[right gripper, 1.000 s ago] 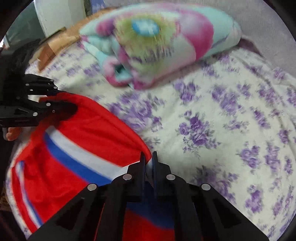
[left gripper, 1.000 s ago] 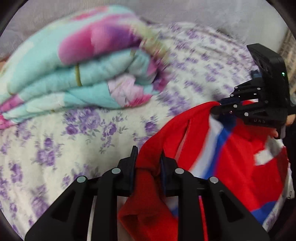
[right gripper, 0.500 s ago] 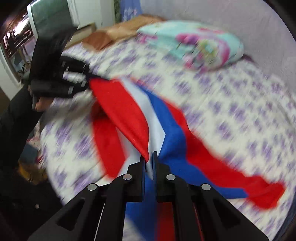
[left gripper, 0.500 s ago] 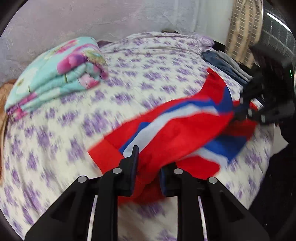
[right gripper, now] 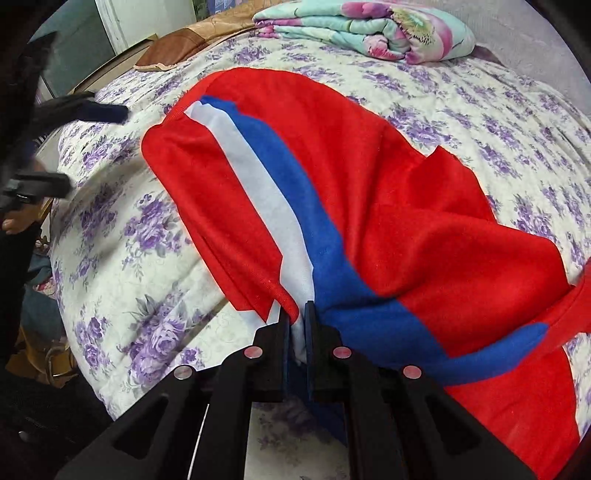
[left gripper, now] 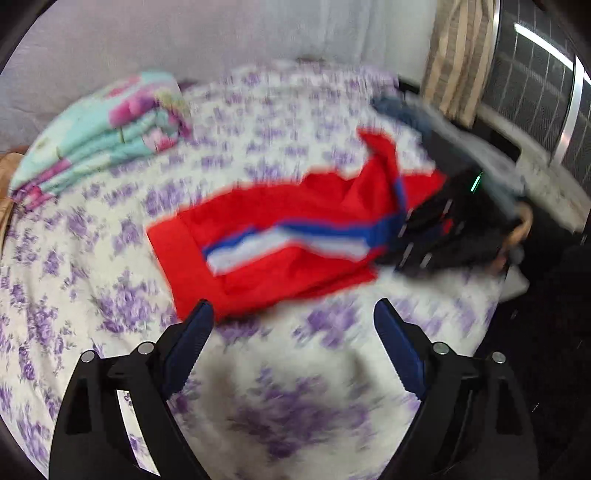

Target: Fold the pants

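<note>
The red pants point(left gripper: 280, 243) with a white and blue side stripe lie spread across the flowered bed. In the right wrist view the pants point(right gripper: 369, 192) fill the middle. My right gripper point(right gripper: 298, 314) is shut on the pants at the white stripe near the bed's front edge; it also shows, blurred, in the left wrist view point(left gripper: 424, 240). My left gripper point(left gripper: 291, 314) is open and empty, just in front of the pants' near edge. It shows at the far left of the right wrist view point(right gripper: 70, 147), off the cloth.
A folded turquoise and pink quilt point(left gripper: 103, 136) lies at the far side of the bed point(left gripper: 295, 387); it also shows in the right wrist view point(right gripper: 369, 33). Dark folded clothes point(left gripper: 402, 107) lie at the bed's far right. A brown pillow point(right gripper: 184, 44) lies at the back left.
My left gripper has let go of the pants, opened wide and pulled back. The pants have dropped flat onto the bed. My right gripper still holds the stripe.
</note>
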A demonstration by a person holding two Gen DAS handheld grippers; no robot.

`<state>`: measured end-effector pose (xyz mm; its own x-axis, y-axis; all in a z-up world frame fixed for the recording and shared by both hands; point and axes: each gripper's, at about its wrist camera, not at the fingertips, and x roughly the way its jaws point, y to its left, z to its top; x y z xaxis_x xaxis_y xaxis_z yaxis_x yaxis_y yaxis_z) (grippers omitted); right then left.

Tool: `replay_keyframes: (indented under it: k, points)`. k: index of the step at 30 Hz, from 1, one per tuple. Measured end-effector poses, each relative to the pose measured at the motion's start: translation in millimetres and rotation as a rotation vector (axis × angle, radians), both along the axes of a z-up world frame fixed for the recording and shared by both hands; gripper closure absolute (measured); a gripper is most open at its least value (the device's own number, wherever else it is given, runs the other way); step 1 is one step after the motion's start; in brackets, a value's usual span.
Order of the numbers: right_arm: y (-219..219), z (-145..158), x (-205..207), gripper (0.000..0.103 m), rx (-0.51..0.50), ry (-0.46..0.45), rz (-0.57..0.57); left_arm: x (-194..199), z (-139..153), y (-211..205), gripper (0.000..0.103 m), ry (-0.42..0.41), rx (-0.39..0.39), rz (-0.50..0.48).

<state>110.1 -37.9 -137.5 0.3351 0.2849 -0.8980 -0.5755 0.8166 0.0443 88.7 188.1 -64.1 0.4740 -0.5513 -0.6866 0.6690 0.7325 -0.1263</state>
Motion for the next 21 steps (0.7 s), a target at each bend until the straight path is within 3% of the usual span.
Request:
replay_keyframes:
  k: [3,5,7,9,10,11,13,17,21]
  points:
    - [-4,4,-4,0.087,-0.003,0.009,0.003,9,20,-16,0.018,-0.016,-0.098,0.139]
    - [-9,14,-10,0.072,0.030,0.038,0.005,25,20,-35,0.018,0.023,-0.082,0.274]
    - [-15,27,-14,0.071,0.080,0.039,-0.007,41,7,-55,0.026,0.098,-0.042,0.391]
    - [-21,42,-15,0.072,0.116,0.001,-0.038,52,-12,-67,0.063,0.179,-0.041,0.422]
    - [-22,48,-12,0.082,0.128,-0.034,-0.064,57,-23,-71,0.075,0.220,-0.038,0.437]
    - [-22,49,-9,0.096,0.133,-0.046,-0.075,63,-36,-71,0.097,0.258,-0.024,0.472]
    - [-17,40,4,0.098,0.162,-0.019,-0.095,71,-61,-68,0.101,0.310,-0.017,0.532]
    - [-7,-7,21,0.098,0.136,0.133,-0.137,67,-68,-61,0.100,0.281,-0.065,0.555]
    - [-26,9,25,0.097,0.173,0.173,-0.203,64,-72,-70,0.100,0.190,-0.039,0.546]
